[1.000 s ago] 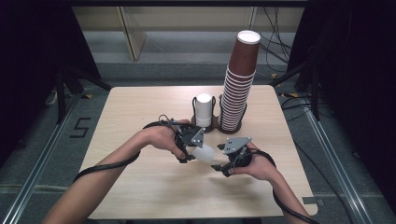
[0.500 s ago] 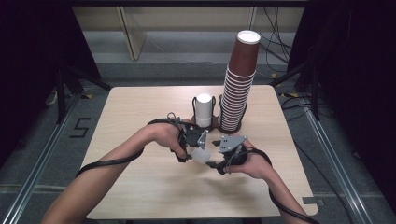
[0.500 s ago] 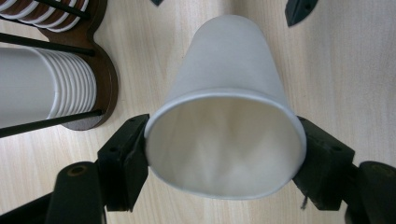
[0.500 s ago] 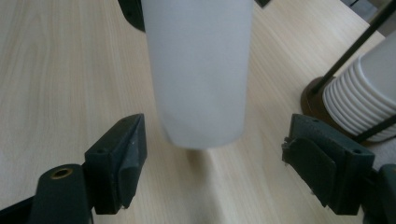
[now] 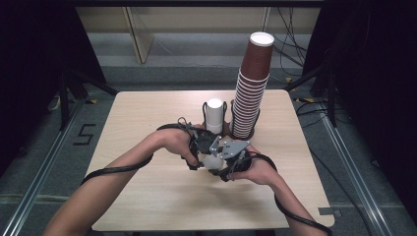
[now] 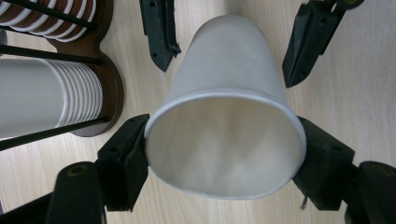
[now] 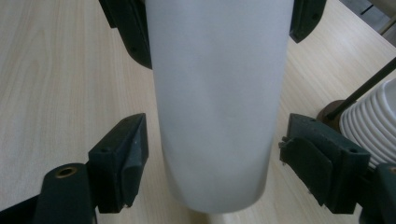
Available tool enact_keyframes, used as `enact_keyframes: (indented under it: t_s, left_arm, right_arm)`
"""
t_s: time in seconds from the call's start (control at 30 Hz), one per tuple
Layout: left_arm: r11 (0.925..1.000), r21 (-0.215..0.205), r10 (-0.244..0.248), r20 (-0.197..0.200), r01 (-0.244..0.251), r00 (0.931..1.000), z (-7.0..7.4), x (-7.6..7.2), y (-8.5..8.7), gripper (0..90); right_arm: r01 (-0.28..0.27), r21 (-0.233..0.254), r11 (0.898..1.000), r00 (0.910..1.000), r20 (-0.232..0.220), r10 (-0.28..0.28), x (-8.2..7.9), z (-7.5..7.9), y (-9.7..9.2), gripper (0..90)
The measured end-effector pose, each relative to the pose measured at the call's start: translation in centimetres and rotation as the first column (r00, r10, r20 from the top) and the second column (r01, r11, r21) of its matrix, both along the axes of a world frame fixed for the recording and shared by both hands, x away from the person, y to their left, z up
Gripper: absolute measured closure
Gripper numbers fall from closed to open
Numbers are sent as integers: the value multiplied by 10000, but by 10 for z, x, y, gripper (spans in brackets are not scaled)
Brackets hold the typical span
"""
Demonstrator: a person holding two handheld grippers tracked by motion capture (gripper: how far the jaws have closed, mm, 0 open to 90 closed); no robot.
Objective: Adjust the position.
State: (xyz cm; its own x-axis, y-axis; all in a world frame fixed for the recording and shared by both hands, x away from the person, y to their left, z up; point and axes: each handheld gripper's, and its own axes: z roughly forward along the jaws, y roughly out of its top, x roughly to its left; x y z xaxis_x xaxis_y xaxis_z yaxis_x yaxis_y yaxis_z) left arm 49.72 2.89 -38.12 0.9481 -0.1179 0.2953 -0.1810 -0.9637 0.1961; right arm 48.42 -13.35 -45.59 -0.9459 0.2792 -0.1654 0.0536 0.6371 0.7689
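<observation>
White paper cup (image 6: 224, 126) hangs over the worktop (image 5: 147, 196), pinched at its rim by the left gripper (image 6: 224, 154); right gripper (image 7: 210, 158) jaws just closing around its base, not yet touching – next, clamp

- We see the tabletop (image 5: 147, 196) carrying a cup holder (image 5: 227, 129) near its far middle.
- In the holder a short stack of cups (image 5: 214, 114) stands left of a tall stack of cups (image 5: 253, 86).
- Just before the holder, a single cup (image 5: 212, 161) lies on its side between the left gripper (image 5: 200, 147) and the right gripper (image 5: 227, 156).
- The cup's rim sits between the left jaws, its base end between the right jaws.
</observation>
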Motion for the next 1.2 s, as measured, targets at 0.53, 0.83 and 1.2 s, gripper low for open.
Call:
enact_keyframes:
  t_s: [0.53,0.83,1.2]
  left_arm:
    - [9999,-150,-47,-53,46,10000,0,-1,0,276]
    - [9996,-256,-125,-116,122,9999,1,-2,-1,275]
    - [9984,-551,-169,-245,155,9996,-2,-1,1,236]
  right_arm:
    - [153,214,9997,9996,-256,-147,-1,-5,3,278]
    - [-52,259,9997,10000,-74,54,1,-6,3,321]
    - [-239,242,9994,9997,-6,239,0,-7,3,344]
